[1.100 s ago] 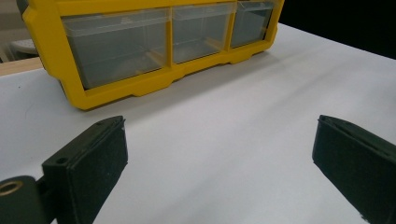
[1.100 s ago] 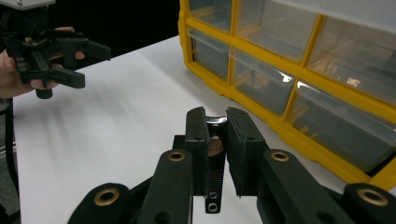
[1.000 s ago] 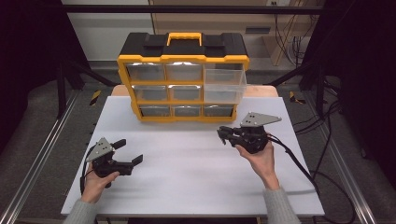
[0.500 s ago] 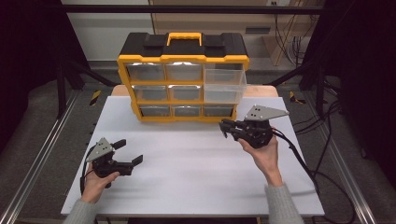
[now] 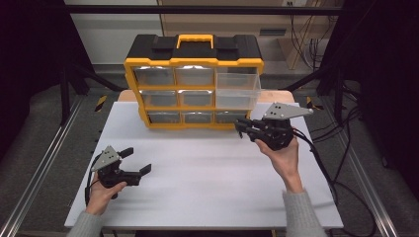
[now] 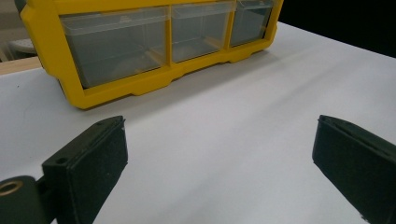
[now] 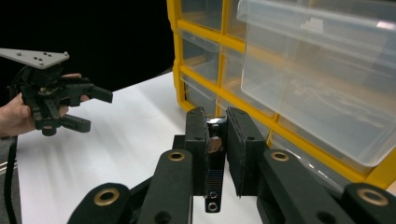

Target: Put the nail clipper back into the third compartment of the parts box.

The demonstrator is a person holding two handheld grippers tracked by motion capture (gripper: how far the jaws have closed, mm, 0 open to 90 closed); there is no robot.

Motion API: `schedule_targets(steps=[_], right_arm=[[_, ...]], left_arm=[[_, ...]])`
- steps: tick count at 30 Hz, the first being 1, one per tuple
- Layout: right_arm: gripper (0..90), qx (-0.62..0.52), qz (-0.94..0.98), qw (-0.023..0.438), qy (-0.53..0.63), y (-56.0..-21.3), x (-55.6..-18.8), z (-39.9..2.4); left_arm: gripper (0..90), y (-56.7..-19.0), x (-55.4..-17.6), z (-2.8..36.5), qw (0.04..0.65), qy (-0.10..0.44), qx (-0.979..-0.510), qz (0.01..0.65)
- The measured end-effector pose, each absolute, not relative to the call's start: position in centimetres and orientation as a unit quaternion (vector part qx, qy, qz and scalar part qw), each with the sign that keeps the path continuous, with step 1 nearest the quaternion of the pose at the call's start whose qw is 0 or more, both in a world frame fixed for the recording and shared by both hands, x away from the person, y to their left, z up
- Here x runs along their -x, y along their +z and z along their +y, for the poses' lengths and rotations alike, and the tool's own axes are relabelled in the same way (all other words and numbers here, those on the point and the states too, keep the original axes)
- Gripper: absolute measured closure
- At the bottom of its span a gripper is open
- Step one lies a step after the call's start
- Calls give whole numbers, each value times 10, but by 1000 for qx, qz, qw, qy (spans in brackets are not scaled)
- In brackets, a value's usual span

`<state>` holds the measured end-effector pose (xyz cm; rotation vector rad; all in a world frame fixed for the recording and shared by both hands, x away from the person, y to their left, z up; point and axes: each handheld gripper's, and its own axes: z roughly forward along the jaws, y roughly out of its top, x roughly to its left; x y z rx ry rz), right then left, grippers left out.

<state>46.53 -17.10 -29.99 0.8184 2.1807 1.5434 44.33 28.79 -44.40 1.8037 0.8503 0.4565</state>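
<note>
Your right gripper [image 5: 240, 126] has risen, pinching a small metal part [image 7: 215, 140], with the pulled-out drawer [image 5: 238, 90] just above its fingers.

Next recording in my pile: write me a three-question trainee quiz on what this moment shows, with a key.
1. True or false: the left gripper stands open over the white table.
2. What is between the jaws of the right gripper? A) a small dark metal part, B) a yellow handle, C) nothing.
3. Which drawer of the yellow organizer is pulled out?

Key:
1. True; the left gripper view shows its jaws wide apart with bare table between them.
2. A; the small metal part is clamped between the pads.
3. The clear drawer at the right end of the upper rows; the others sit flush.
</note>
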Motion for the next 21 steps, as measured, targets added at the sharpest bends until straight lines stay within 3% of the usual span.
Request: schedule_targets(steps=[21], right_arm=[[793,-287,754,197,557,-260,-470,-174]], left_arm=[[32,-444,-443,288,521,190,-752,355]])
